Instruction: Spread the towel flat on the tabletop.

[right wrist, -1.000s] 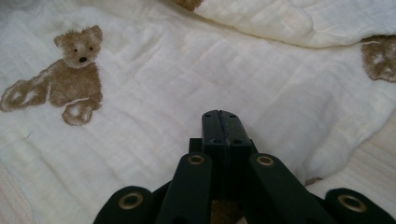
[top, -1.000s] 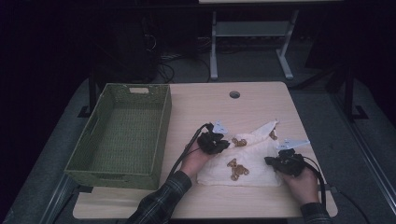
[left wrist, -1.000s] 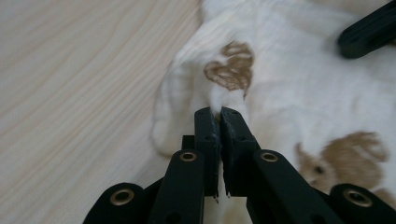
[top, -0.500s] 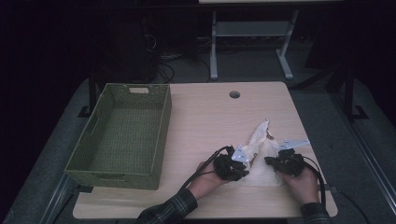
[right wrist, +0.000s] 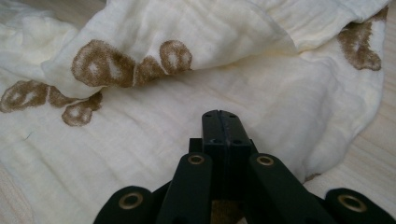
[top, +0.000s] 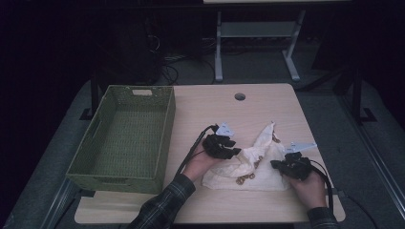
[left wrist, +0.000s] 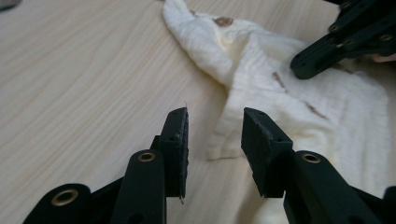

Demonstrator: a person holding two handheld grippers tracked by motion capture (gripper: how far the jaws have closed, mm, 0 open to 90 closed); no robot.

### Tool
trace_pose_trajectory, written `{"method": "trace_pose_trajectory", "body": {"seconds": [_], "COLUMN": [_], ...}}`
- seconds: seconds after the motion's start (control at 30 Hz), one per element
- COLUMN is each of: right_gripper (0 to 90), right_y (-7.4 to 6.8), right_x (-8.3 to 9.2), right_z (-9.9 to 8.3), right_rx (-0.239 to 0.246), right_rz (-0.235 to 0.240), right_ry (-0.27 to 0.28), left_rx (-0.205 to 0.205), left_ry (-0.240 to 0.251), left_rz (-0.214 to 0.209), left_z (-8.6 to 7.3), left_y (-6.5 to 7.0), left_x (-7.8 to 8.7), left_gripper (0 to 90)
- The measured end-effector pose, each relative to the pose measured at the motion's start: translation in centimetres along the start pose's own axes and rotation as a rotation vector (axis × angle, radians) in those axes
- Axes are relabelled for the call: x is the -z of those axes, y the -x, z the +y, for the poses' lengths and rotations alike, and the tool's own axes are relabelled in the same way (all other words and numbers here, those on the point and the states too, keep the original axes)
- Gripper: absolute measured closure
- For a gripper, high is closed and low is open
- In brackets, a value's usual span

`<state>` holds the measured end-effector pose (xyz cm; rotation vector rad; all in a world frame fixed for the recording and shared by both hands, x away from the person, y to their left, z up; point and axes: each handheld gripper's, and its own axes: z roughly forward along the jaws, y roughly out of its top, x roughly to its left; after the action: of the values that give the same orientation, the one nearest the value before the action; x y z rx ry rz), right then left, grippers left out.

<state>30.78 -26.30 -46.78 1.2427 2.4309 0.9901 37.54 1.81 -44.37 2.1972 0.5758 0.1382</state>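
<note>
At the lower middle of the high view, on the pale wood-grain table (top: 267,109), lies the cream muslin cloth with brown animal prints (top: 253,164), half folded, one corner drawn up into a peak toward the upper right of the heap. It looks thin, light and limp; I judge it will sag and slide on itself, so an edge or corner is the place to pinch it, such as the folded hem just ahead of the left gripper (left wrist: 212,135). That gripper's jaws have just been opening and stand partly apart with only bare table and the cloth's edge beyond them, nothing held. The left hand rests low at the cloth's left side, jaws pointing rightward. The right gripper (right wrist: 223,123) is closed tight, apparently on the cloth at its right edge, the hand low and angled inward. The green woven basket (top: 126,138) stands empty at left.
</note>
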Motion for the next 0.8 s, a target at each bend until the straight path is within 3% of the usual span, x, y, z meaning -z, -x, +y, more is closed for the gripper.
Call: {"method": "trace_pose_trajectory", "body": {"seconds": [0.1,0.27,0.33,0.47,0.6,0.67,0.8], "right_gripper": [89.9,89.9,89.9,89.9,89.9,89.9,89.9], "right_y": [0.0,0.0,0.0,0.0,0.0,-0.1,-0.1], "right_x": [0.0,0.0,0.0,0.0,0.0,0.0,0.0], "right_z": [0.0,0.0,0.0,0.0,0.0,0.0,0.1], "right_rx": [0.001,0.005,0.003,0.003,0.003,0.003,0.007], "right_rz": [0.001,0.000,0.000,0.000,-0.001,-0.001,-0.005], "right_ry": [0.000,-0.001,-0.002,-0.002,-0.002,-0.002,-0.005], "left_rx": [-0.016,-0.023,-0.039,-0.030,-0.027,-0.048,-0.032], "left_ry": [-0.031,-0.033,-0.052,-0.064,-0.073,-0.090,-0.062], "left_rz": [-0.017,-0.021,-0.023,-0.024,-0.034,-0.030,0.013], "left_z": [-0.4,-0.7,-0.8,-0.9,-0.8,-0.7,-0.3], "left_y": [-0.1,0.2,0.2,0.4,0.4,0.4,-0.1], "left_x": [-0.9,-2.1,-2.4,-3.1,-3.2,-3.0,-2.0], "left_gripper": [58.5,59.5,62.8,71.9,85.5,86.9,87.3]}}
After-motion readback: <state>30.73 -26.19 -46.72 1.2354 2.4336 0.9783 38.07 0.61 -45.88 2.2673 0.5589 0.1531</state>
